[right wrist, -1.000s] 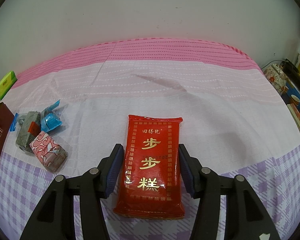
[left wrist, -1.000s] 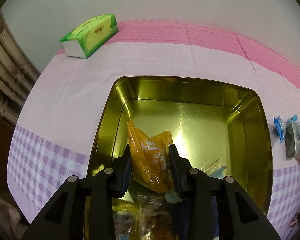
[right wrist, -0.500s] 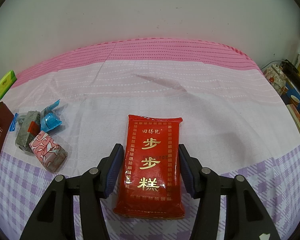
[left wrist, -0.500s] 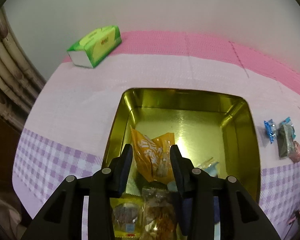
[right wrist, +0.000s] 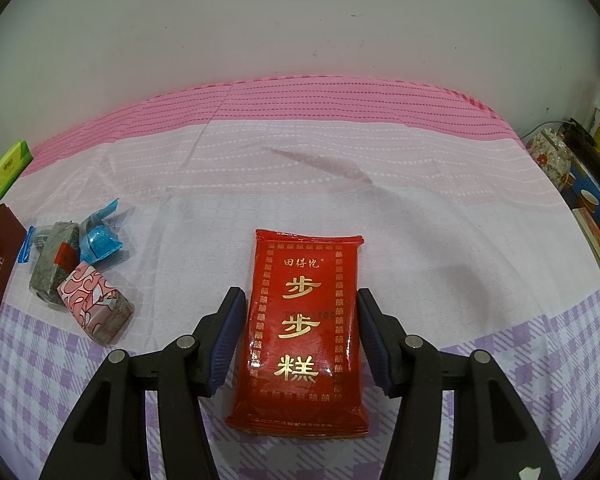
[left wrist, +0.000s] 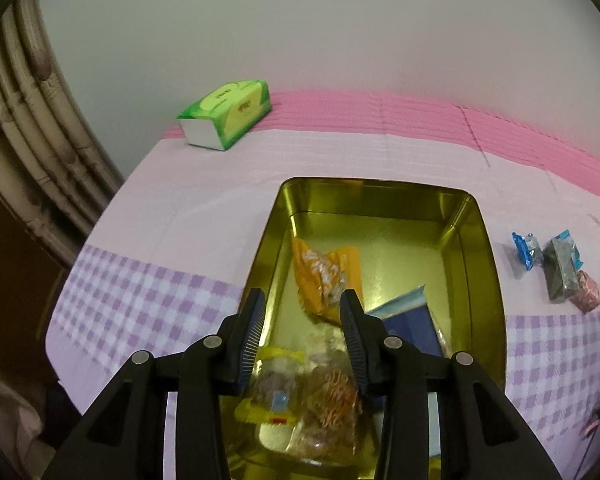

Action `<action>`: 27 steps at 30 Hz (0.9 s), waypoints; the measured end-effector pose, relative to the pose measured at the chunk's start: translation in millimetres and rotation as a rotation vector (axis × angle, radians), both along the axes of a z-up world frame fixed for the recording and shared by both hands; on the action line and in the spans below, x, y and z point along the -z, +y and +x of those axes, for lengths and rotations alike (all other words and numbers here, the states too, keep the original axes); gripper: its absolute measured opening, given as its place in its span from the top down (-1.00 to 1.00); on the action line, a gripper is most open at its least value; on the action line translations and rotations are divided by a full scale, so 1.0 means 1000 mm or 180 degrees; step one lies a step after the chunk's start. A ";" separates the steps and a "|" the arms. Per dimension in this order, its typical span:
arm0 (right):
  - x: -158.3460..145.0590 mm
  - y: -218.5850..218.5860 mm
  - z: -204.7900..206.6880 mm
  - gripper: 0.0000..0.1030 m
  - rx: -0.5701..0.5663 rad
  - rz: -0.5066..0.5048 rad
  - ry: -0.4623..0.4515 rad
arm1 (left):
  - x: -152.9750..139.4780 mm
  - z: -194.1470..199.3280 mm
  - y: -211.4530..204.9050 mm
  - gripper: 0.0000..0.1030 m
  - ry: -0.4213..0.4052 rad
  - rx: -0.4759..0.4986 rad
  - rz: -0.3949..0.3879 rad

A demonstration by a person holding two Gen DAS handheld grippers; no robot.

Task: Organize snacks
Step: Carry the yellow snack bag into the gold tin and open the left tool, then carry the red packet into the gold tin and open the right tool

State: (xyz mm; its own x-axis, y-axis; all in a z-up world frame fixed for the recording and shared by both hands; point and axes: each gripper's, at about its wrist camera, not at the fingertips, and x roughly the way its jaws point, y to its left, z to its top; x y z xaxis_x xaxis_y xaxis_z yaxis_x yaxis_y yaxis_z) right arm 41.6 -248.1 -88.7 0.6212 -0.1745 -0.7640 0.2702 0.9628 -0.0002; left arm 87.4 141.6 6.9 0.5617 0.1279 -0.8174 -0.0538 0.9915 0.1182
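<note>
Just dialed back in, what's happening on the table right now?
A person is sorting snacks into a gold tin with two handheld grippers. The left gripper hangs open above the tin, nothing between its pads; an orange packet lies inside with other snacks. The right gripper straddles a red packet lying flat on the cloth, with small gaps showing at both pads. A few small wrapped candies are outside the tin.

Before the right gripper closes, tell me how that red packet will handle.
The red packet lies flat and looks glossy, so it may slip between the right gripper's pads. It seems full and fairly firm, likely bending little. Its crimped ends look floppy; gripping the long sides seems safer.
</note>
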 end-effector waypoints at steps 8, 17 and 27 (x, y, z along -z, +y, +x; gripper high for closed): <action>-0.001 -0.007 0.002 -0.05 -0.0060 0.0031 0.0122 | -0.005 -0.023 0.013 0.21 -0.0081 -0.0125 -0.0029; -0.005 -0.024 0.014 -0.01 -0.0010 0.0117 0.0421 | -0.005 -0.031 0.041 0.18 -0.0063 -0.0358 -0.0152; -0.009 -0.017 0.018 0.21 0.0118 0.0054 0.0532 | -0.011 -0.031 0.060 -0.01 -0.0113 -0.0541 -0.0209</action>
State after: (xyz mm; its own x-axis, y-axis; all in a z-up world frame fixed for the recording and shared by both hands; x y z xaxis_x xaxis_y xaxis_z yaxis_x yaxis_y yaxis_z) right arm 59.9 -265.1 -80.0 0.4785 -0.1809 -0.8592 0.3030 0.9525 -0.0318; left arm 55.9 201.5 17.5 0.5653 0.1705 -0.8071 -0.2241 0.9734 0.0486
